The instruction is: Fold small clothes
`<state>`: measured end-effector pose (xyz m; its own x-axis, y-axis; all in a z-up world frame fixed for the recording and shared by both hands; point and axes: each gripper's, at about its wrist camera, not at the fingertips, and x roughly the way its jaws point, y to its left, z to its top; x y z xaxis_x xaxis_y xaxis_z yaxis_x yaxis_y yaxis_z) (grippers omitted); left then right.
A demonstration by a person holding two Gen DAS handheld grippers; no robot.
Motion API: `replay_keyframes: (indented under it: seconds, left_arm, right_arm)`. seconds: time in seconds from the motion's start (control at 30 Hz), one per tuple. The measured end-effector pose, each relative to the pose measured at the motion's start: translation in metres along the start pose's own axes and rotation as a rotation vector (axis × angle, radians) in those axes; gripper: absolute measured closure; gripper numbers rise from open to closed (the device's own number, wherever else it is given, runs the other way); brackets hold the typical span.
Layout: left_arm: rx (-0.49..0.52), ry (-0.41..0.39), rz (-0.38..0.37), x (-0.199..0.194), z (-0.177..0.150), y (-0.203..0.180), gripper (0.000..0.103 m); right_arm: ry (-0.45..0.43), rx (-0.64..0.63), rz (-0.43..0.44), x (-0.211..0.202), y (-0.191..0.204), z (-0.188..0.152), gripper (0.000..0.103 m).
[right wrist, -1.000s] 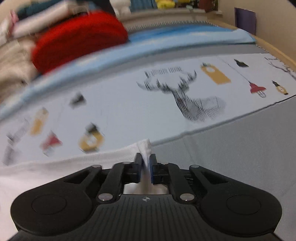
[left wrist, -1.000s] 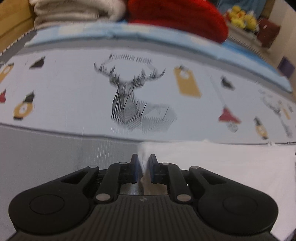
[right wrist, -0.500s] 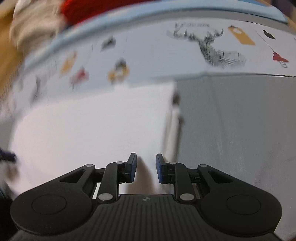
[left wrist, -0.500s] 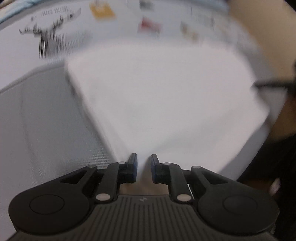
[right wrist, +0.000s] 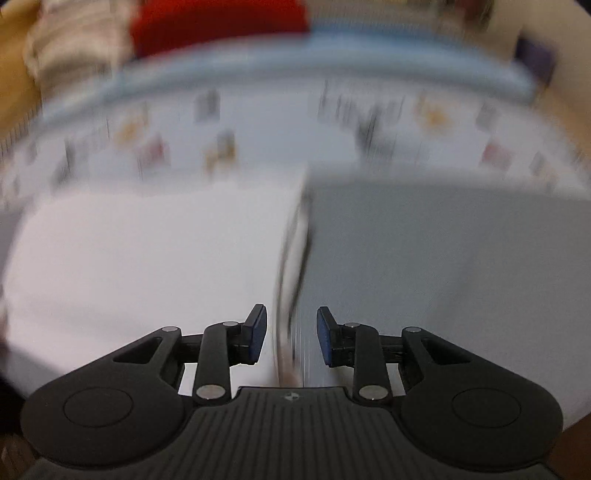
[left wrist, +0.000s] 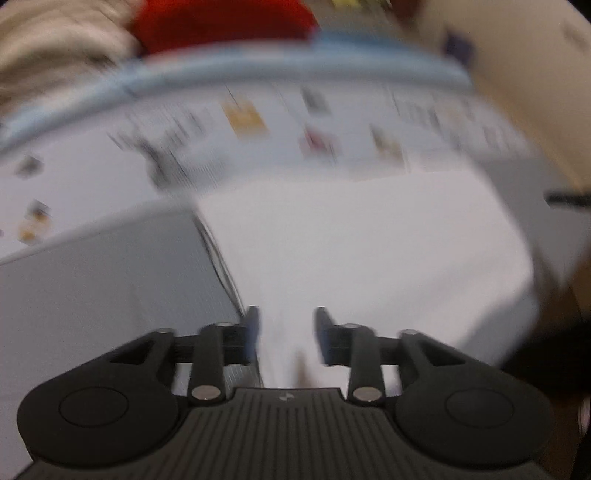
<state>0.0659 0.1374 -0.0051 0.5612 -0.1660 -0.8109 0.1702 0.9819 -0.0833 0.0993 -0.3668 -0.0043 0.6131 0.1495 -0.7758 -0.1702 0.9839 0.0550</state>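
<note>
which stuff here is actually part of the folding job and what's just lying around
Part of the job:
- white garment, lying flat on the bed
- left gripper, jaws just opened, nothing pinched between them
- right gripper, jaws just opened over the garment's edge

Just lying about:
- printed sheet
- grey cover
- red bundle
- beige blanket

The right claw (right wrist: 289, 334) has just been opening (nothing gripped) above the white garment's (right wrist: 147, 258) edge.

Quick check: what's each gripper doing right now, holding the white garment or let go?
Left gripper: open, jaws just opening, pads clear of the white garment below.
Right gripper: open, jaws just opening, over the garment's edge, gripping nothing.
</note>
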Motion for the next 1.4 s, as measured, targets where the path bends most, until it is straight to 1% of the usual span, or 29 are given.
replay_keyframes:
  seconds: [0.03, 0.1, 0.13, 0.17, 0.23, 0.27, 0.3, 0.33, 0.37, 0.4, 0.43, 0.5, 0.57, 0.6, 0.63, 0.67, 0.7, 0.9, 0.93, 0.97, 1.03, 1.1, 1.13, 1.17, 1.2, 1.3, 1.33, 1.4]
  left_arm:
    - [-0.030, -0.053, 0.028, -0.015, 0.000, -0.005, 0.052]
    - [-0.061, -0.130, 0.067, -0.037, -0.005, -0.019, 0.039]
    - [-0.069, -0.166, 0.089, -0.046, -0.009, -0.028, 0.027]
    - [-0.065, -0.192, 0.104, -0.051, -0.014, -0.036, 0.021]
    - [-0.048, -0.235, 0.129, -0.051, -0.026, -0.048, 0.020]
    - [-0.063, -0.227, 0.148, -0.048, -0.030, -0.052, 0.020]
    - [-0.093, -0.210, 0.151, -0.046, -0.029, -0.055, 0.021]
    - [-0.126, -0.215, 0.137, -0.045, -0.029, -0.054, 0.021]
    - [-0.149, -0.222, 0.130, -0.045, -0.033, -0.057, 0.021]
    - [-0.154, -0.215, 0.140, -0.043, -0.033, -0.057, 0.021]
    - [-0.146, -0.209, 0.154, -0.041, -0.033, -0.058, 0.023]
    - [-0.117, -0.198, 0.166, -0.037, -0.031, -0.057, 0.030]
    - [-0.102, -0.192, 0.153, -0.032, -0.028, -0.056, 0.051]
    - [-0.103, -0.188, 0.144, -0.029, -0.027, -0.055, 0.058]
    - [-0.109, -0.182, 0.135, -0.027, -0.026, -0.053, 0.071]
    - [-0.121, -0.174, 0.127, -0.024, -0.025, -0.052, 0.081]
    - [-0.134, -0.167, 0.124, -0.022, -0.024, -0.050, 0.083]
    - [-0.195, -0.138, 0.126, -0.012, -0.018, -0.045, 0.083]
    - [-0.208, -0.123, 0.129, -0.008, -0.017, -0.043, 0.080]
    - [-0.220, -0.096, 0.126, -0.002, -0.015, -0.039, 0.076]
    - [-0.246, -0.026, 0.122, 0.017, -0.008, -0.029, 0.069]
    - [-0.288, 0.034, 0.127, 0.032, -0.004, -0.016, 0.059]
    - [-0.319, 0.061, 0.116, 0.040, -0.002, -0.009, 0.044]
    - [-0.351, 0.093, 0.097, 0.049, -0.001, 0.000, 0.034]
    - [-0.371, 0.115, 0.087, 0.056, 0.000, 0.006, 0.032]
    - [-0.393, 0.165, 0.103, 0.075, 0.005, 0.022, 0.032]
    - [-0.404, 0.188, 0.092, 0.082, 0.006, 0.027, 0.032]
    - [-0.435, 0.235, 0.040, 0.096, 0.006, 0.034, 0.032]
  right_arm:
    - [-0.091, 0.026, -0.012, -0.020, 0.003, 0.003, 0.071]
    - [-0.218, 0.076, -0.010, -0.049, 0.007, 0.005, 0.069]
    - [-0.261, 0.094, -0.012, -0.059, 0.012, 0.003, 0.068]
    - [-0.281, 0.106, -0.024, -0.062, 0.016, 0.000, 0.068]
    - [-0.276, 0.124, -0.049, -0.060, 0.023, -0.010, 0.068]
    - [-0.256, 0.131, -0.063, -0.053, 0.026, -0.016, 0.068]
    - [-0.198, 0.148, -0.095, -0.043, 0.028, -0.019, 0.068]
    - [-0.174, 0.167, -0.109, -0.039, 0.030, -0.023, 0.068]
    - [-0.184, 0.176, -0.106, -0.038, 0.034, -0.022, 0.068]
    - [-0.194, 0.171, -0.102, -0.037, 0.036, -0.022, 0.068]
    - [-0.191, 0.153, -0.112, -0.035, 0.038, -0.022, 0.068]
    - [-0.176, 0.136, -0.126, -0.032, 0.040, -0.023, 0.068]
    - [-0.174, 0.132, -0.123, -0.030, 0.041, -0.024, 0.068]
    - [-0.176, 0.126, -0.127, -0.030, 0.040, -0.024, 0.068]
    - [-0.177, 0.123, -0.131, -0.034, 0.039, -0.024, 0.068]
    - [-0.174, 0.122, -0.133, -0.033, 0.038, -0.024, 0.068]
    - [-0.171, 0.123, -0.133, -0.032, 0.038, -0.024, 0.068]
    - [-0.171, 0.120, -0.132, -0.035, 0.036, -0.026, 0.068]
    - [-0.171, 0.121, -0.137, -0.035, 0.038, -0.026, 0.068]
    - [-0.172, 0.124, -0.138, -0.036, 0.036, -0.027, 0.068]
    - [-0.181, 0.133, -0.132, -0.039, 0.032, -0.028, 0.068]
    - [-0.199, 0.137, -0.117, -0.044, 0.026, -0.029, 0.068]
    - [-0.214, 0.138, -0.108, -0.047, 0.024, -0.030, 0.068]
    - [-0.230, 0.136, -0.100, -0.050, 0.022, -0.030, 0.068]
    - [-0.248, 0.133, -0.092, -0.055, 0.018, -0.030, 0.068]
    - [-0.304, 0.143, -0.085, -0.073, 0.005, -0.026, 0.068]
    - [-0.332, 0.157, -0.090, -0.081, -0.001, -0.025, 0.068]
    - [-0.383, 0.197, -0.092, -0.097, -0.012, -0.026, 0.068]
